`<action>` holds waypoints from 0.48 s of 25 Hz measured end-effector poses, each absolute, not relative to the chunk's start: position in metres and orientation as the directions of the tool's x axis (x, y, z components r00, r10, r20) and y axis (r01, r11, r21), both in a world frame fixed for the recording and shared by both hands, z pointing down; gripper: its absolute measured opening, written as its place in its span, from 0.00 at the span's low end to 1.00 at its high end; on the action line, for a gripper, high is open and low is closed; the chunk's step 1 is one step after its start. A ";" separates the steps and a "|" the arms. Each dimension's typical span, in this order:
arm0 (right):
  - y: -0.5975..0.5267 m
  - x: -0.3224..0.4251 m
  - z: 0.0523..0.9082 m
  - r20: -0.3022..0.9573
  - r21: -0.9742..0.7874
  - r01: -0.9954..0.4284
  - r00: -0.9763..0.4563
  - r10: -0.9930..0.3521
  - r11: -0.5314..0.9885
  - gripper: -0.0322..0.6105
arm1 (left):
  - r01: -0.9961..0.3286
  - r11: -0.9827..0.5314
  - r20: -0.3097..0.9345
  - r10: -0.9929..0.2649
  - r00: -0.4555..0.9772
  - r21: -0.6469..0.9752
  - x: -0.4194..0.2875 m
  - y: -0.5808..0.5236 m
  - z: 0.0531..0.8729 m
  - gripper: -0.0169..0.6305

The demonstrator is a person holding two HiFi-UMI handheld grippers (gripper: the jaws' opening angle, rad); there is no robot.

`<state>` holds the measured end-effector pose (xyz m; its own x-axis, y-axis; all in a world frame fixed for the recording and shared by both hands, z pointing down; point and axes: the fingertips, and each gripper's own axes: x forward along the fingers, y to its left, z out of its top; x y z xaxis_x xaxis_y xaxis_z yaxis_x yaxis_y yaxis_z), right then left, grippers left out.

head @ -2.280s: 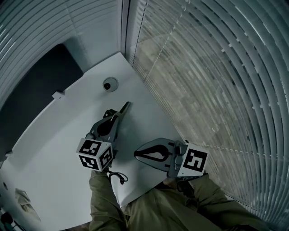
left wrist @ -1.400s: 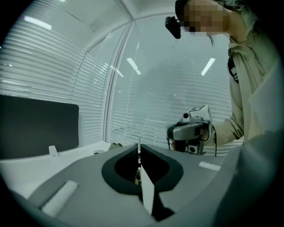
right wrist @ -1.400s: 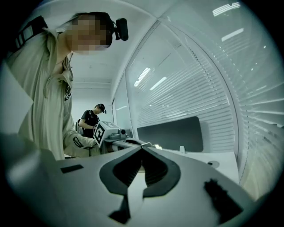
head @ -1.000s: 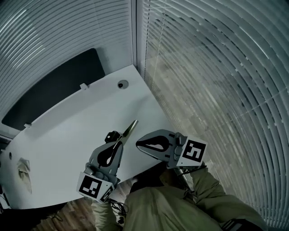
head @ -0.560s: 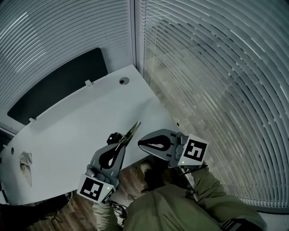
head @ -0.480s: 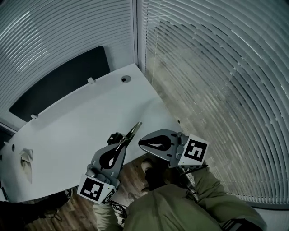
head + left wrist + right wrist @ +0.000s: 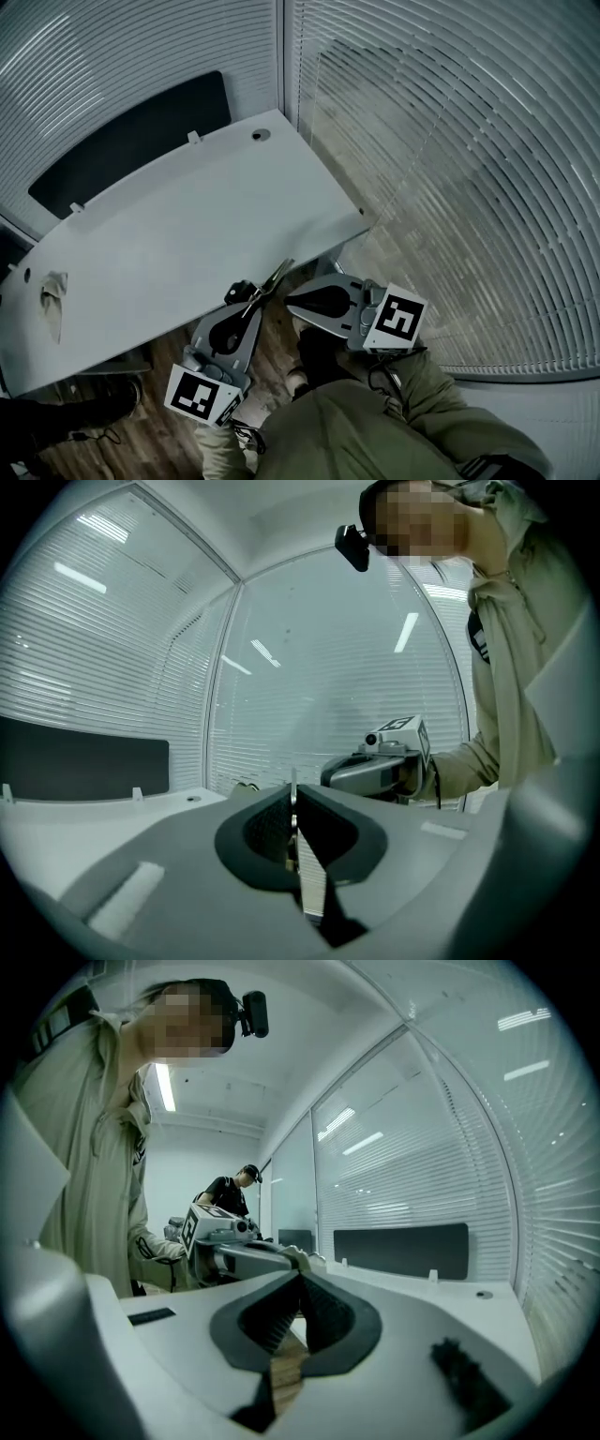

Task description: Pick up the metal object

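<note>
Seen from the head camera, a person in olive clothing holds two grey two-jaw grippers over a brown wood-plank floor (image 7: 164,352); a long white table (image 7: 187,234) fills the picture from 9 to 12 o'clock. The left gripper (image 7: 250,307) sits at 7 o'clock, with its black-and-white marker cube nearest the person. Its jaws are pressed onto a slim silvery metal tool with a pointed tip (image 7: 274,277); the tool sticks out past the jaw tips toward 1 o'clock, lifted clear of the table, and its point shows against the table's near edge. The right gripper (image 7: 289,302) lies at 5 o'clock, just beside the tool at about its 4 o'clock and apart from it.

In the left gripper view, the left gripper (image 7: 294,810) has its dark ribbed pads closed flat on the metal tool (image 7: 292,789); a thin bright edge of the tool rises just above them at 12 o'clock, and the right gripper (image 7: 375,769) hangs beyond at 2 o'clock.

In the right gripper view, the right gripper (image 7: 300,1283) has its jaws pressed together with nothing between them; only floor planks show through the gap below.

Elsewhere on the table, a crumpled pale cloth (image 7: 49,295) lies at 9 o'clock, well apart from both grippers; white slatted blinds (image 7: 450,169) cover the windows from 12 to 4 o'clock.
</note>
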<state>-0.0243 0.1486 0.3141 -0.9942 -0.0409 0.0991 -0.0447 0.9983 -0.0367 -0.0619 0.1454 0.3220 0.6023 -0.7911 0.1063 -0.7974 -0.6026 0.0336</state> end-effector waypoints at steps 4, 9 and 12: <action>0.168 -0.006 0.322 0.091 -0.024 -0.032 -0.995 -0.030 0.999 0.06 | -0.815 -0.579 0.097 -0.810 0.578 0.017 -0.050 0.167 0.326 0.04; 0.177 0.000 0.315 0.068 -0.017 -0.022 -0.997 -0.021 1.000 0.06 | -0.829 -0.560 0.091 -0.825 0.558 0.004 -0.045 0.179 0.319 0.04; 0.179 0.001 0.305 0.051 -0.007 -0.009 -0.999 -0.009 1.000 0.06 | -0.839 -0.545 0.087 -0.835 0.543 0.007 -0.043 0.179 0.314 0.04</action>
